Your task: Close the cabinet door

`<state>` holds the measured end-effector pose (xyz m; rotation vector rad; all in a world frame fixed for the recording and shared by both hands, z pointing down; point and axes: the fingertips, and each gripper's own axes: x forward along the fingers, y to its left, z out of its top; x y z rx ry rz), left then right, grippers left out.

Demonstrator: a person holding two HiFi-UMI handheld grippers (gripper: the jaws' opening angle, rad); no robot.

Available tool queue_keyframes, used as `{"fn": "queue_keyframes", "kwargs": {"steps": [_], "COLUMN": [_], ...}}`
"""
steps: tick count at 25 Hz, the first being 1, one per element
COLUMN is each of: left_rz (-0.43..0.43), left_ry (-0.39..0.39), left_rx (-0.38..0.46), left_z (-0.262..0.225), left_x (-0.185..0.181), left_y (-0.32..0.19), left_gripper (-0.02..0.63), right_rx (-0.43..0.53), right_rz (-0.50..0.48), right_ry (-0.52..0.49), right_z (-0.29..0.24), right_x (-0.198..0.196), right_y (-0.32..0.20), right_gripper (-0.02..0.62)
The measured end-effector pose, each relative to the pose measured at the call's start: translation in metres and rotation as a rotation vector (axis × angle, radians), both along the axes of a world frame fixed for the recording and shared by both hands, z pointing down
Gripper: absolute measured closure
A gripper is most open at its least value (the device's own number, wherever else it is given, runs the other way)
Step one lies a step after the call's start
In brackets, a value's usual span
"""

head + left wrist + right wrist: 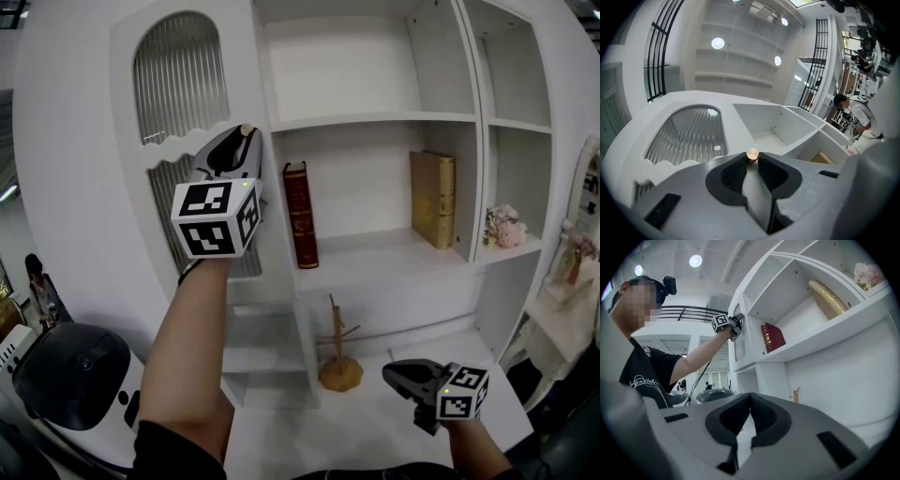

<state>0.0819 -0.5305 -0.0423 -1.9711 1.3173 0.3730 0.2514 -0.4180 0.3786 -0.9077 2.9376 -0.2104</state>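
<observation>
White cabinet door point(178, 75), just left of the red book point(300, 214), looks ajar, so the closing seems unfinished. The left tongs point(246, 133) pinch its small brass knob point(752, 154). The right tongs point(389, 375), below the book, are closed and empty.

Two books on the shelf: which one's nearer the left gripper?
The red book, at the shelf's left end next to the door; the tan book stands at the right end.

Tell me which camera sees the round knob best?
The left gripper view: the knob sits close up between the left gripper's jaws. The head view shows only a sliver above that gripper; in the right gripper view it's too small.
</observation>
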Motion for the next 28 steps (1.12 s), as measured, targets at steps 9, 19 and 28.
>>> {"fn": "queue_keyframes", "kwargs": {"steps": [9, 19, 28], "left_rz": [-0.043, 0.004, 0.141], "left_ry": [0.016, 0.005, 0.005], "left_rx": [-0.002, -0.105, -0.132], "left_z": [0.001, 0.000, 0.014], "left_x": [-0.002, 0.002, -0.015], "left_y": [-0.002, 0.001, 0.045], "left_gripper": [0.529, 0.517, 0.448], "right_rx": [-0.015, 0.016, 0.039], "right_rz": [0.011, 0.037, 0.043], "right_ry": [-0.013, -0.017, -0.005], "right_z": [0.005, -0.011, -0.029], "right_x": [0.011, 0.014, -0.008], "right_y": [0.003, 0.020, 0.046], "right_gripper": [0.595, 0.595, 0.595]}}
